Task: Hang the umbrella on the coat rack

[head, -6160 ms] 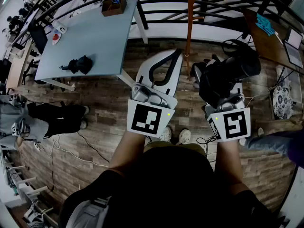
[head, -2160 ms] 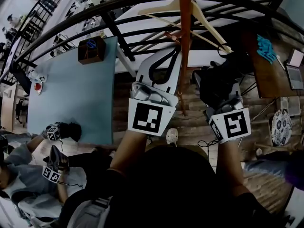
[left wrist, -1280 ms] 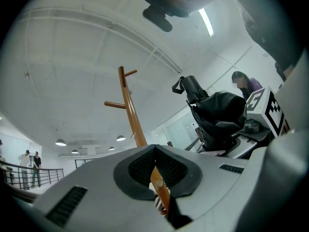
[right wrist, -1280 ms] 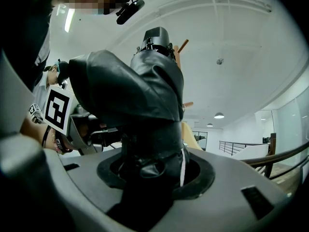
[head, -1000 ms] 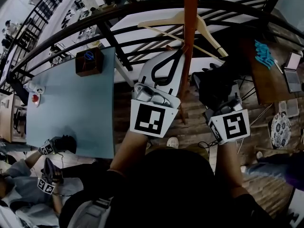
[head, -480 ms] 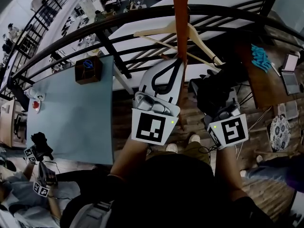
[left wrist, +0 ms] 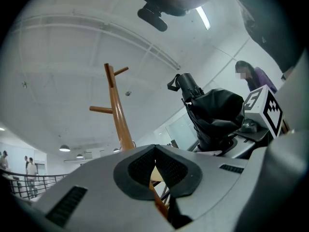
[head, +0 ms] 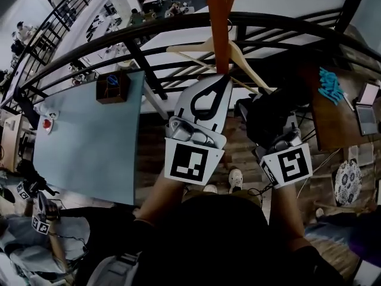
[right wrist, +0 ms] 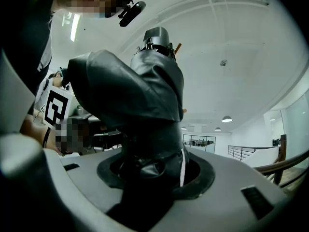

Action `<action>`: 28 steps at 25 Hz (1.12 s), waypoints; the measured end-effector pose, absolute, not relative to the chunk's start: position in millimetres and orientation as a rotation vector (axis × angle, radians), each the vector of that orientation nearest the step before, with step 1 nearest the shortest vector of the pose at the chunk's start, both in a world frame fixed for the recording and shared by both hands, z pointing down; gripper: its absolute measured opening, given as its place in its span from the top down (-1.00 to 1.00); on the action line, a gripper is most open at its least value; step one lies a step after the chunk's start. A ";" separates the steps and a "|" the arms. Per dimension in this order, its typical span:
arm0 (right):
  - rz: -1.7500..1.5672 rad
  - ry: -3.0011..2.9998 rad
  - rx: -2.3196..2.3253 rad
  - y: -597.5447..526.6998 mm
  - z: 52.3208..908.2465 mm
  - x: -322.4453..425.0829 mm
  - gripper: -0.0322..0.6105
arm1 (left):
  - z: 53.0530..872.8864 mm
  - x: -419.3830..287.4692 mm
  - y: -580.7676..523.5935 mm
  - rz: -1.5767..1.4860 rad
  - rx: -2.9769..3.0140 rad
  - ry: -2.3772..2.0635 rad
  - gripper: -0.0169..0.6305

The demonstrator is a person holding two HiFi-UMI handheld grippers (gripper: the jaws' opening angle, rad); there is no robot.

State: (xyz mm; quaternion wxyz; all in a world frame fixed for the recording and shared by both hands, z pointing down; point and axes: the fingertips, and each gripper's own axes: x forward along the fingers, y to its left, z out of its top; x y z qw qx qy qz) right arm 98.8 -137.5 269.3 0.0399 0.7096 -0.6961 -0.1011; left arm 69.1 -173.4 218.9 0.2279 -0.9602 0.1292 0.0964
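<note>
- Two smooth grey jaws of the right gripper (right wrist: 154,170) clamp a folded black umbrella (right wrist: 140,95), its glossy fabric crumpled, standing upright just beside the coat rack (head: 217,16).
- Left gripper (left wrist: 155,148): ribbed pads meet, nothing between.
- Rack's round orange-brown wooden pole now ends at the left tips; a second ago it ran beside them.

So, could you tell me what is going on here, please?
A person holds a pair of tongs in each hand and faces a wooden coat rack. The right tongs are clamped on a folded black umbrella. The left tongs are shut and empty, close to the rack's pole. The umbrella is not yet hung on the rack.
</note>
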 end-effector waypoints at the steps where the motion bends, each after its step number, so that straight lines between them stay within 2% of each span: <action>1: -0.312 -2.143 2.168 -138.3 268.5 102.2 0.20 | 218.4 72.1 -173.5 0.261 -2.642 0.365 0.91; 28: -0.492 -2.394 1.929 -150.6 186.5 192.2 0.20 | 184.5 120.3 -190.8 0.217 -2.528 0.739 0.91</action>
